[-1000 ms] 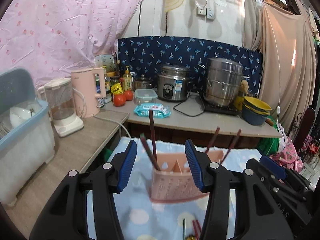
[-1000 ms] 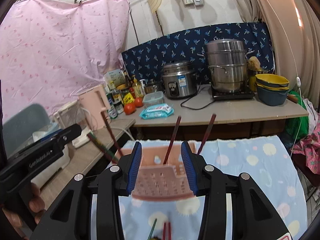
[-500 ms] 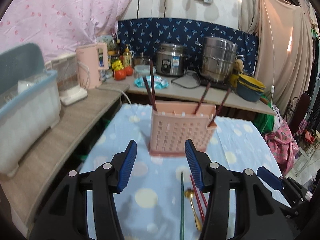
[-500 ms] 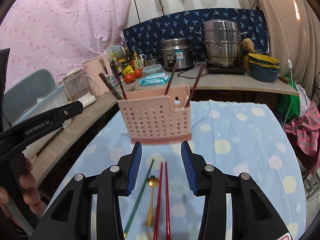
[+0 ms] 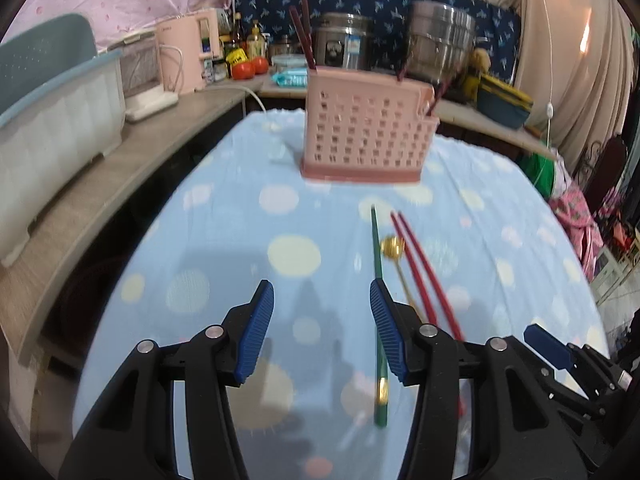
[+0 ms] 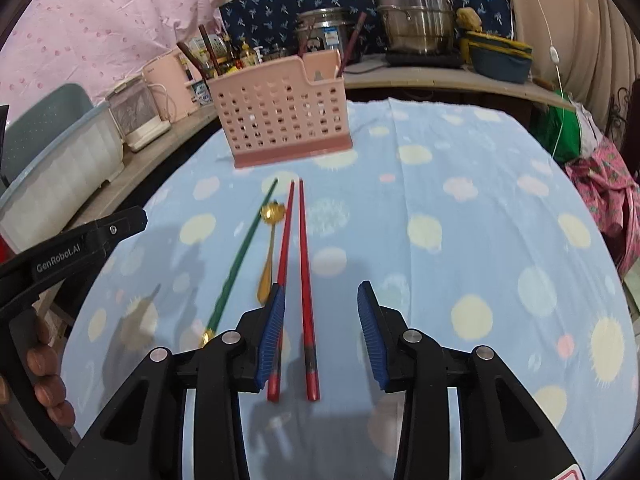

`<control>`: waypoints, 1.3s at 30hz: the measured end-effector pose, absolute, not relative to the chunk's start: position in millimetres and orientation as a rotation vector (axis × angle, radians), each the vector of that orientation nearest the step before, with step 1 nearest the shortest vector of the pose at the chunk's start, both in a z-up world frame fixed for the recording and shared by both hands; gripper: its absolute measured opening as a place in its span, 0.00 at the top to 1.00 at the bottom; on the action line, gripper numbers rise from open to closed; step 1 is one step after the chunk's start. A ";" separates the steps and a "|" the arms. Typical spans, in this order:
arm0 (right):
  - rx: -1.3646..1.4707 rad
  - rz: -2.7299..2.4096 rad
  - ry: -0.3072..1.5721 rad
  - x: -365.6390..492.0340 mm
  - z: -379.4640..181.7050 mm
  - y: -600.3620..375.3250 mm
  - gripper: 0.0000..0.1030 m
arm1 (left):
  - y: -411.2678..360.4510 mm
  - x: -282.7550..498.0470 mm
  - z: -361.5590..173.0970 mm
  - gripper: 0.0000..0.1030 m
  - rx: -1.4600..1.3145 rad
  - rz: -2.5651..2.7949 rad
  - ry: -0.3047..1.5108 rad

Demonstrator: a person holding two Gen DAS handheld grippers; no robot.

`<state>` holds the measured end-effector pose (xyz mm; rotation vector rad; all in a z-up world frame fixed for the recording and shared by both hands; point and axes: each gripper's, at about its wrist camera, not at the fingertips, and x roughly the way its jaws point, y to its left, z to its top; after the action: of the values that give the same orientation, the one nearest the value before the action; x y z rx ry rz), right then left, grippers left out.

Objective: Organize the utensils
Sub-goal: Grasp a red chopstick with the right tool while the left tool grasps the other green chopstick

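Some chopsticks stood in the pink basket [image 6: 280,114]. Two red chopsticks [image 6: 298,264], a green chopstick [image 6: 240,264] and a gold spoon [image 6: 269,252] still lay out. The left gripper [image 5: 322,328] was open and empty; the right gripper [image 6: 320,332] was closing, gripping nothing yet.

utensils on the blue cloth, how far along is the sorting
Done: dark chopsticks already stand in the pink basket. In hand: nothing; the right gripper is closing over the red chopsticks. Left: those, the green chopstick and gold spoon.

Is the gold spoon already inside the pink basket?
No, the gold spoon lies on the tablecloth between the green chopstick and the red chopsticks, in front of the basket.
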<state>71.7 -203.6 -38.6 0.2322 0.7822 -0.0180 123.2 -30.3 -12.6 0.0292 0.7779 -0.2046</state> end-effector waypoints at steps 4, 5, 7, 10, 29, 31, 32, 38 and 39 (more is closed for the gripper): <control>0.211 -0.017 0.810 64.6 -53.4 -196.2 0.73 | -32.8 113.6 -27.7 0.54 0.033 -0.213 0.810; 0.208 -0.017 0.814 63.8 -56.2 -195.3 0.75 | -33.4 111.9 -30.9 0.54 0.033 -0.216 0.818; 0.199 -0.014 0.824 62.7 -61.8 -192.1 0.77 | -35.4 108.6 -37.4 0.54 0.038 -0.219 0.833; 0.193 -0.011 0.835 62.2 -68.3 -188.7 0.80 | -37.6 105.2 -44.4 0.54 0.043 -0.226 0.850; 0.215 -0.010 0.861 60.6 -84.6 -190.3 0.92 | -55.8 98.7 -62.5 0.54 0.081 -0.262 0.895; 0.215 -0.010 0.861 60.6 -84.7 -190.6 0.92 | -56.9 98.2 -64.5 0.54 0.084 -0.264 0.899; 0.216 -0.010 0.861 60.7 -84.6 -190.6 0.92 | -57.0 98.0 -65.3 0.54 0.085 -0.265 0.901; 0.221 -0.011 0.857 58.3 -85.1 -192.0 0.92 | -58.7 98.3 -75.7 0.54 0.091 -0.267 0.927; 0.222 -0.011 0.857 58.0 -85.1 -192.1 0.92 | -58.4 98.5 -78.2 0.54 0.087 -0.269 0.934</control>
<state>58.0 -192.1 -85.1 0.2216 0.8568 -0.0110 98.5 -58.4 -78.2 0.0872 0.9345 -0.2686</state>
